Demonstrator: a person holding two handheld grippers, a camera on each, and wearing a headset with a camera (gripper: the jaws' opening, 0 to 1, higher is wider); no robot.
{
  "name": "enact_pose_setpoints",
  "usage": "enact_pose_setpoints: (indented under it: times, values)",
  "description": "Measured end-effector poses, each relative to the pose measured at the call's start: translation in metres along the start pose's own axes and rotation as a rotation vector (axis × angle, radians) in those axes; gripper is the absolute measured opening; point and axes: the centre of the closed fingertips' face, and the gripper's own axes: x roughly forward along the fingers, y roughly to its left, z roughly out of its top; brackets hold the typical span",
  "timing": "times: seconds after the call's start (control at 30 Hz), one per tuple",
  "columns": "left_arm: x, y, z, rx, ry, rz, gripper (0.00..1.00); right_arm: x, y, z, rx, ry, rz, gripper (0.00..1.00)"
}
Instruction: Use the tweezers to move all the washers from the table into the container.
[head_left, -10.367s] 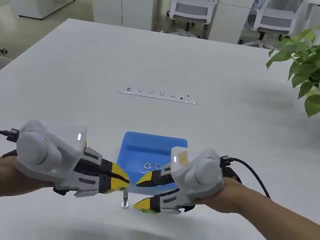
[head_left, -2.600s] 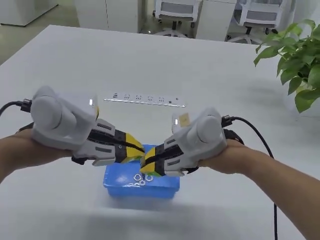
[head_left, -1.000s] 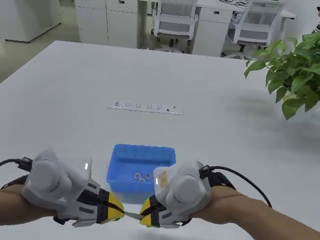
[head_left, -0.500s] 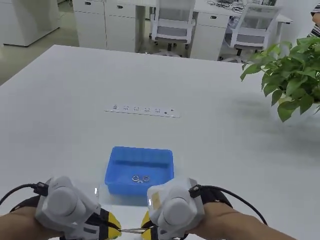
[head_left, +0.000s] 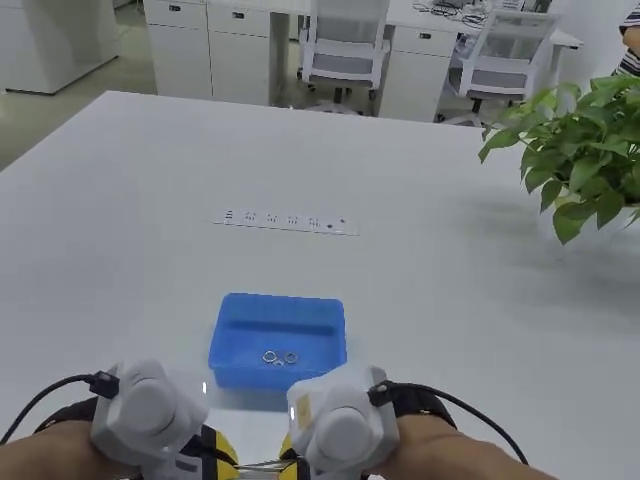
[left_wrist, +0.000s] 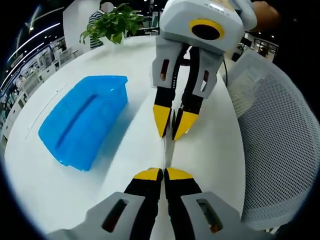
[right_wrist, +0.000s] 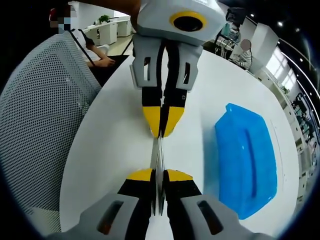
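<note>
The blue container (head_left: 278, 325) stands on the white table, with a few small metal washers (head_left: 279, 357) lying in it. Both grippers are at the near table edge, in front of the container. My left gripper (left_wrist: 163, 173) is shut on one end of the thin metal tweezers (left_wrist: 165, 150). My right gripper (right_wrist: 158, 175) is shut on the other end of the tweezers (right_wrist: 157, 150). The two grippers face each other tip to tip, left gripper (head_left: 222, 462) and right gripper (head_left: 285, 465). The container (left_wrist: 82, 125) lies to one side of them, apart from the jaws.
A flush power strip (head_left: 285, 220) is set into the table beyond the container. A potted plant (head_left: 590, 130) stands at the right edge. Office chairs (head_left: 345, 45) are behind the table. A mesh chair back (right_wrist: 45, 110) is close to the near edge.
Both grippers, still joined on the tweezers, have drawn back from over the container to the near table edge. The washers stay in the container.
</note>
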Motion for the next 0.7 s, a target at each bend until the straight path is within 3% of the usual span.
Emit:
enact_pose_setpoints:
  times: [0.33,0.53,0.7]
  values:
    - [0.0009,-0.0015,0.0002,-0.015,0.012,-0.002,0.07,0.0005,0.0009,0.0010,-0.033,0.015,0.014,0.11]
    - [0.0013,-0.0035,0.0011,-0.007,0.024,-0.006,0.10,-0.0003,-0.0019,0.0010,-0.040,0.019,-0.007,0.15]
    - [-0.0016,-0.0010,-0.0022,-0.005,0.029,0.015,0.17,-0.0061,-0.0047,-0.0027,-0.004,0.015,-0.041,0.23]
